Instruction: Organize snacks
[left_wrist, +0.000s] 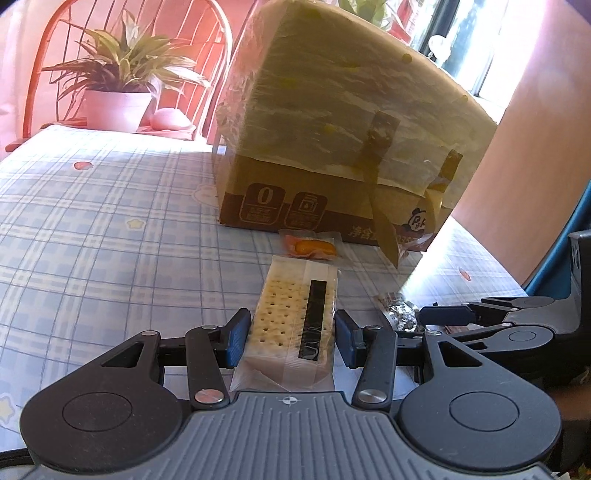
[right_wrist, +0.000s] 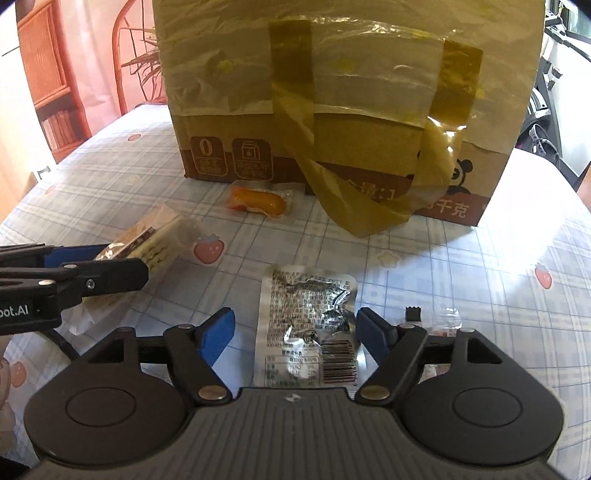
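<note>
My left gripper (left_wrist: 291, 332) is shut on a clear-wrapped cracker pack (left_wrist: 291, 321), its blue pads against both long sides. The pack lies on the checked tablecloth. It also shows in the right wrist view (right_wrist: 155, 240) with the left gripper's fingers (right_wrist: 92, 277) around it. My right gripper (right_wrist: 295, 328) is open, its pads either side of a flat silver foil packet (right_wrist: 306, 328) that lies on the cloth without touching them. A small orange snack in clear wrap (left_wrist: 310, 245) (right_wrist: 258, 201) lies by the box's base.
A tall cardboard box (right_wrist: 351, 92) wrapped in film with loose brown tape stands on the table just behind the snacks. A small clear wrapper (right_wrist: 439, 321) lies right of the right gripper. A potted plant (left_wrist: 118, 96) and red chair sit at the far left.
</note>
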